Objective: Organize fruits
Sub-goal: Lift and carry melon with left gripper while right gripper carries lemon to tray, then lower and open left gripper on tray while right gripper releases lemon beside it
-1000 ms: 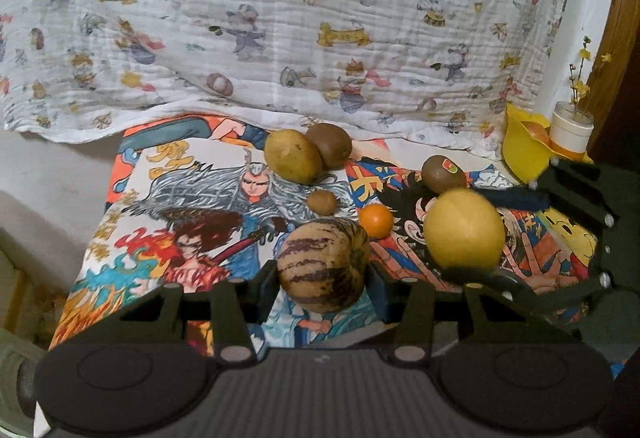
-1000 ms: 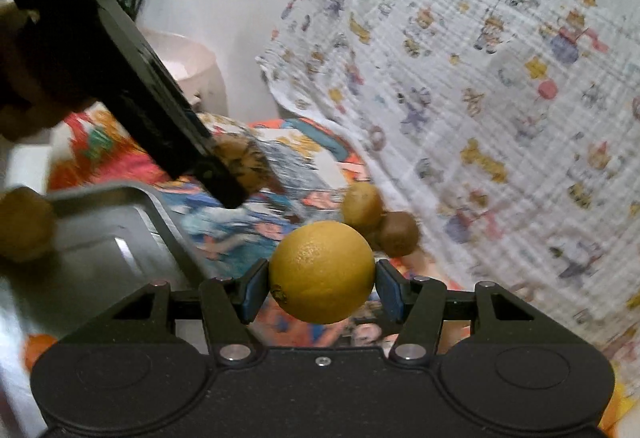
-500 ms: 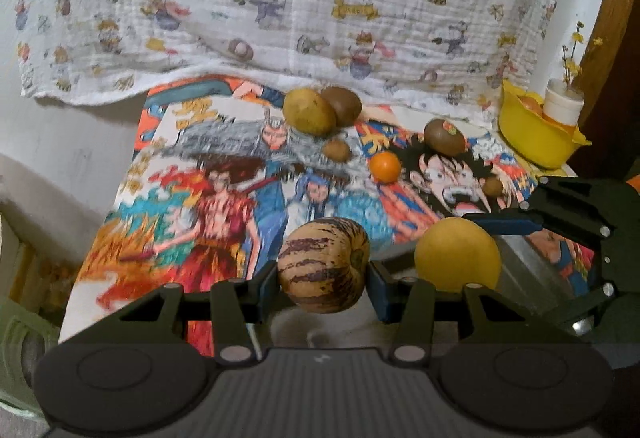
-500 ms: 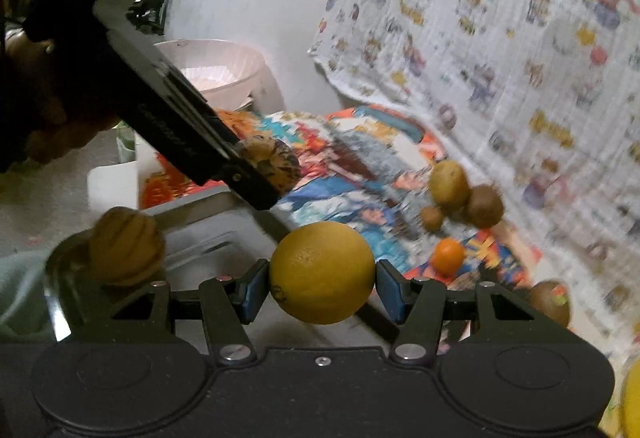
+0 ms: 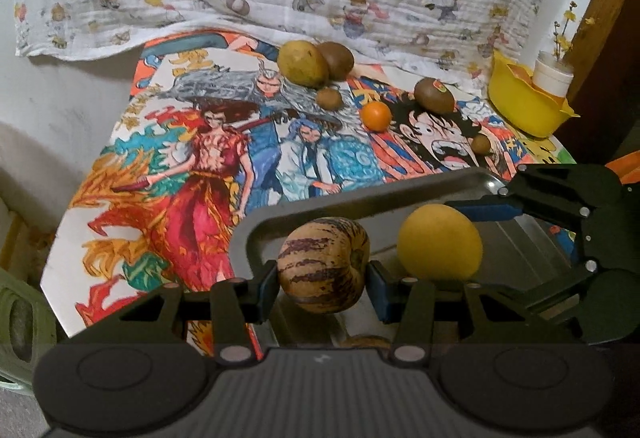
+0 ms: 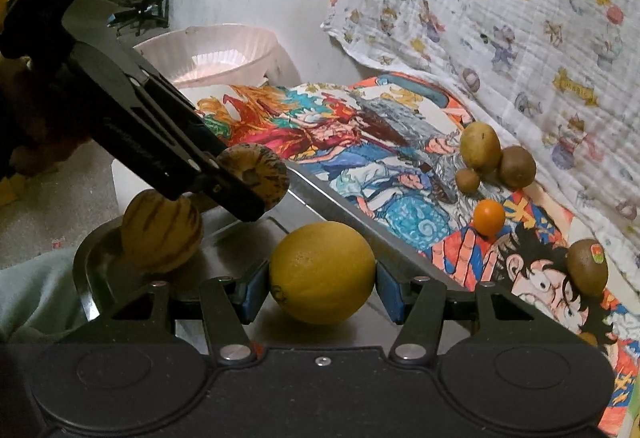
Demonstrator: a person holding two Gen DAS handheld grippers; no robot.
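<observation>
Both my grippers pull back from the fruit pile on the desk [image 5: 168, 166] to over the metal tray [image 5: 360, 206]. My left gripper [image 5: 322, 280] now carries the striped fruit [image 5: 322, 264] above the tray's corner; my right gripper [image 6: 322, 294] brings the yellow fruit [image 6: 322, 272] low over the tray floor.

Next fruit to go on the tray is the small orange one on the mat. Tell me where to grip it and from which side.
Grip the small orange fruit across its widest middle, coming from above. It is round and stands free on the mat, with the small brown fruit and stickered kiwi apart from it.
</observation>
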